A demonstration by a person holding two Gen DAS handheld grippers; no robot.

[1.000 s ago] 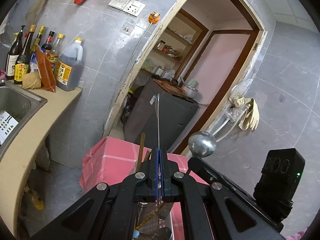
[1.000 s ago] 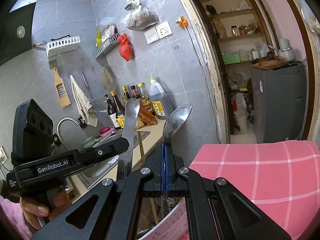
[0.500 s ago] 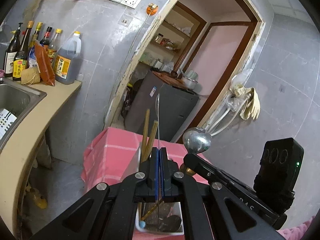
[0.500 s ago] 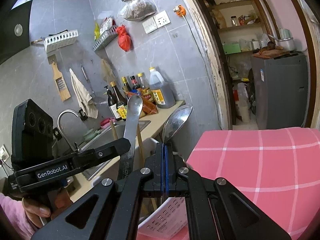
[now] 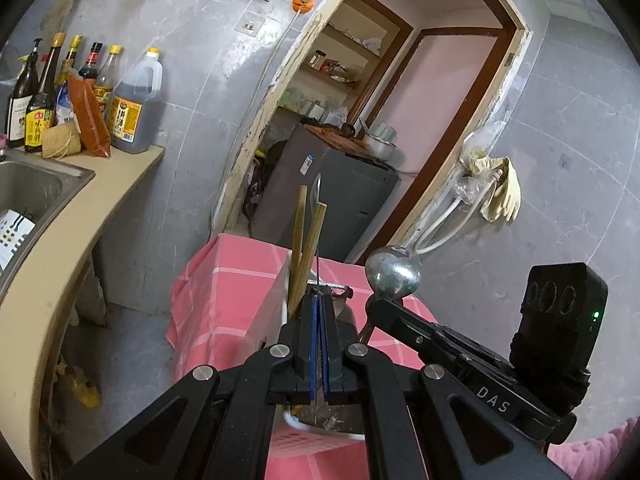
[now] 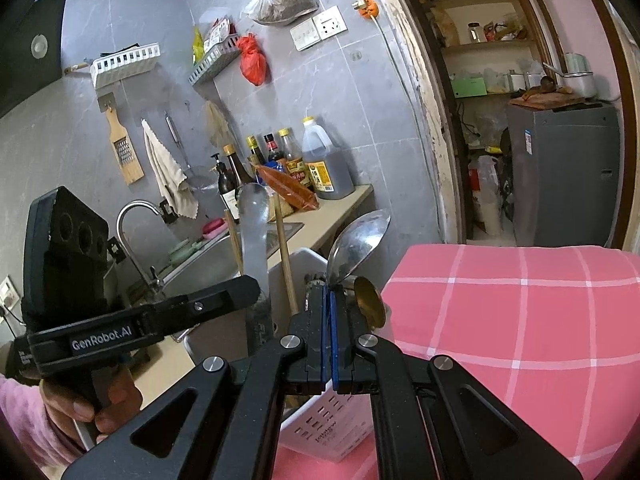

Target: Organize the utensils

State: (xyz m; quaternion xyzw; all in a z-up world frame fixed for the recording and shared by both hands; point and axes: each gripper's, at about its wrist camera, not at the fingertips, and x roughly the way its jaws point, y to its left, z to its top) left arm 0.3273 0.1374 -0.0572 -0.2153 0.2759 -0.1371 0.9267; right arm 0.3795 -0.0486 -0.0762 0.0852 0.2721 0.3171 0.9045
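Covering the table (image 6: 520, 320) is a pink checked cloth, on which my white holder (image 6: 316, 432) stands with two chopsticks (image 5: 306, 248) inside. My left gripper (image 5: 318, 304) clamps a flat utensil (image 6: 254, 240) edge-on between its pads; my right gripper (image 6: 329, 292) clamps a spoon (image 6: 356, 244), bowl upward, above the holder.
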